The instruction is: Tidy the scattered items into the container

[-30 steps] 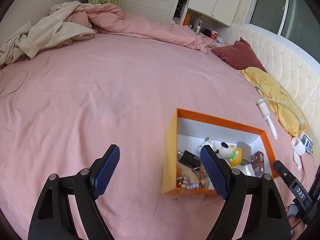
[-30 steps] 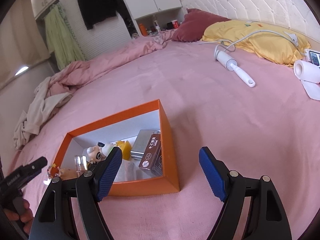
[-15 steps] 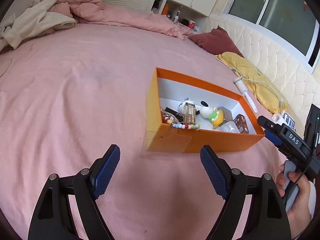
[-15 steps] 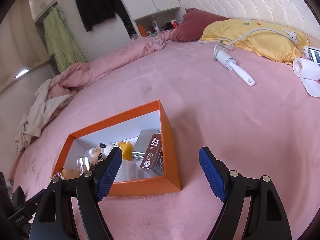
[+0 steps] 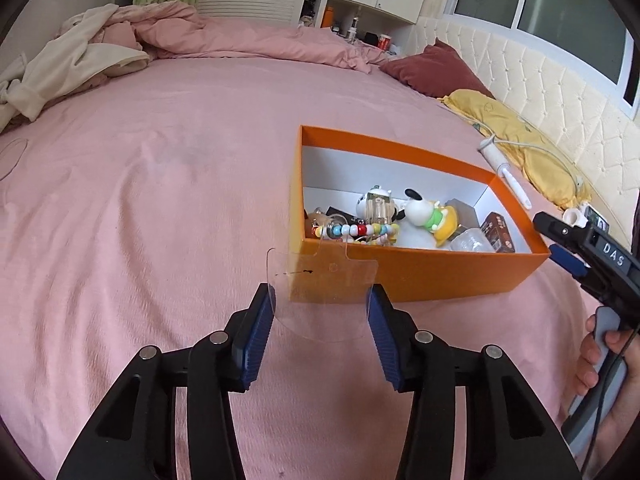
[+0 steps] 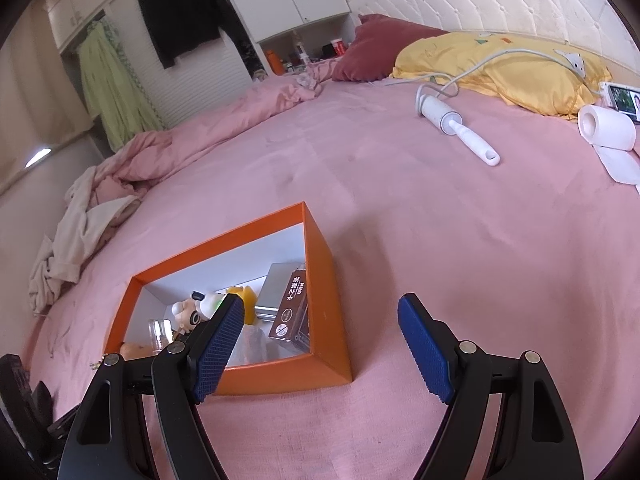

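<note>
2 grippers over pink bed [image 5: 160,184], orange box [image 5: 420,272] ahead
left gripper [image 5: 321,322] fingers narrowed onto clear plastic card [image 5: 320,292], card held just in front of box near wall; right gripper [image 6: 320,344] fingers wide, nothing between, above box near right corner; box holds bead string [image 5: 356,230], dog figure [image 5: 424,212], brown carton [image 6: 292,308]; lint roller [image 6: 452,124] well apart

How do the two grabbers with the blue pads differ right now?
The left gripper has its jaws drawn in around a clear plastic sheet; the right gripper is spread wide and holds nothing. The left one faces the long side of the orange box; the right one hangs over the box's corner. Both have black arms and ribbed blue pads.
</note>
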Tool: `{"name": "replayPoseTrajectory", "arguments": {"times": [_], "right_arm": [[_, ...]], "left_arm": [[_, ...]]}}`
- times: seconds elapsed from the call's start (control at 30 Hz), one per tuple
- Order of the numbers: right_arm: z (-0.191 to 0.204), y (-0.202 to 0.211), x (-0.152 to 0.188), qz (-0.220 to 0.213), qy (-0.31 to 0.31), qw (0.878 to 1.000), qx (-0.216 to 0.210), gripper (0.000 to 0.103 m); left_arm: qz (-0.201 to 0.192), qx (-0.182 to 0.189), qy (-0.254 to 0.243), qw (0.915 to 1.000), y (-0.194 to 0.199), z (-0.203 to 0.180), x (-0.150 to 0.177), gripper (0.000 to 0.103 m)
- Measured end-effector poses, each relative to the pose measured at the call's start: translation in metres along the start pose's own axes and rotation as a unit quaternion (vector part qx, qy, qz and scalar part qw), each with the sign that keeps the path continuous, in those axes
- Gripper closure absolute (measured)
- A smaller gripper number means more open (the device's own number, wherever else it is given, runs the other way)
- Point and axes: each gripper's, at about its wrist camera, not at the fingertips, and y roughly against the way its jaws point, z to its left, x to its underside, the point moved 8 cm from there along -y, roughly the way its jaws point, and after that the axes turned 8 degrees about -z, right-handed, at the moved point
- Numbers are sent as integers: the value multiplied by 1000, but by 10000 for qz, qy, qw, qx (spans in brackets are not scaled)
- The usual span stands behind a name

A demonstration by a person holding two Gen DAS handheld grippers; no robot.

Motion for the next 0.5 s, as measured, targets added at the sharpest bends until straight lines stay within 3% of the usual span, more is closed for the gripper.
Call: {"name": "replayPoseTrajectory", "arguments": {"times": [0.2, 0.3, 0.5], "right_arm": [[4, 1, -1, -33, 50, 10000, -46, 23], [3, 1, -1, -26, 3, 10000, -42, 23], [-2, 2, -4, -43, -98, 9999, -31, 23]], "left_arm": [[-341, 76, -89, 9993, 14, -13, -31, 54], [-376, 21, -273, 9989, 8, -23, -52, 61], [-313, -59, -490, 9983, -14, -40, -83, 61]]}}
